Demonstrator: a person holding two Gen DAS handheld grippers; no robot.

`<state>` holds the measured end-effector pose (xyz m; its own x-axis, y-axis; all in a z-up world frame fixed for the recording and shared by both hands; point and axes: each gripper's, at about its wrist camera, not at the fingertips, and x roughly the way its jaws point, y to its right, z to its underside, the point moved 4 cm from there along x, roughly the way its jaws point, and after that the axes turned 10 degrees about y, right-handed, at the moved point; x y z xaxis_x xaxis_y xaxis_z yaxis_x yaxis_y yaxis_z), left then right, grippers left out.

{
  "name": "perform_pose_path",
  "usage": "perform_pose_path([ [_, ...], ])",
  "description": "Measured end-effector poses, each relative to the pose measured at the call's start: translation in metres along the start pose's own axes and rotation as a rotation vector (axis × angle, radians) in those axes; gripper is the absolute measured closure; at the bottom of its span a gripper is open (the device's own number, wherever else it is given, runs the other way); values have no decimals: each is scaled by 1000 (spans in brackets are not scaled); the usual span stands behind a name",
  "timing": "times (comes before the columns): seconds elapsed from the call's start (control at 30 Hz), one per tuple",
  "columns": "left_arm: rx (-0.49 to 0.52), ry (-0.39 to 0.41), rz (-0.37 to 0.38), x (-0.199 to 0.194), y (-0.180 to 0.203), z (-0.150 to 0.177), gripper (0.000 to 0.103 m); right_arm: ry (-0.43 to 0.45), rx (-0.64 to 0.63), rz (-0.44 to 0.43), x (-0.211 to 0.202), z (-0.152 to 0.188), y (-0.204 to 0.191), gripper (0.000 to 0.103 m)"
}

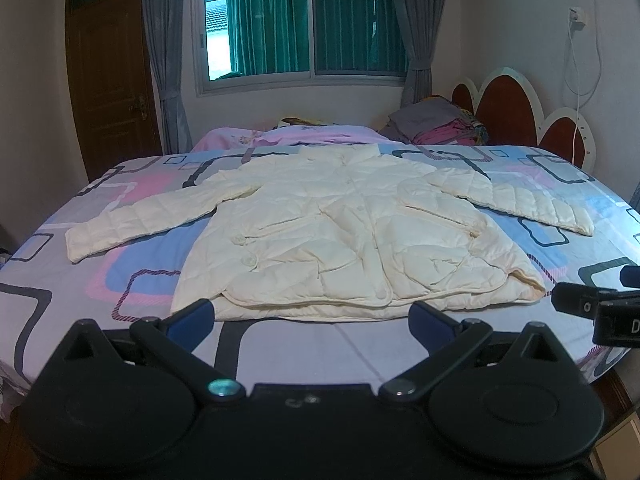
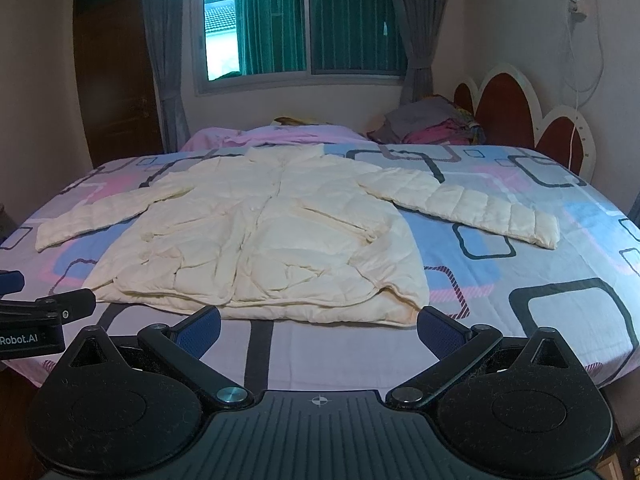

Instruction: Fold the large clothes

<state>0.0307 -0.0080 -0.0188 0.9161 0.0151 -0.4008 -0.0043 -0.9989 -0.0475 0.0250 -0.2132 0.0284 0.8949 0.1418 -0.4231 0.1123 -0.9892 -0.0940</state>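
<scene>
Hovering wide open, empty: left gripper [image 1: 312, 314], right gripper [image 2: 318, 322], near jacket [image 1: 344, 236].

A bed [image 1: 360, 344] with a sheet of pink, blue and grey squares fills the room, its red scalloped headboard [image 1: 516, 112] against the right wall. Behind it a sliding window [image 1: 304, 28] with green curtains lets in daylight between grey drapes [image 1: 164, 60]. A brown wooden door [image 1: 112, 80] stands at left.
</scene>
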Motion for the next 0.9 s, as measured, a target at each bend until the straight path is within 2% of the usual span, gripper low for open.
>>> perform_pose_path([
  [0.9, -16, -13, 0, 3, -5, 1, 0, -13, -3, 12, 5, 0, 0, 0],
])
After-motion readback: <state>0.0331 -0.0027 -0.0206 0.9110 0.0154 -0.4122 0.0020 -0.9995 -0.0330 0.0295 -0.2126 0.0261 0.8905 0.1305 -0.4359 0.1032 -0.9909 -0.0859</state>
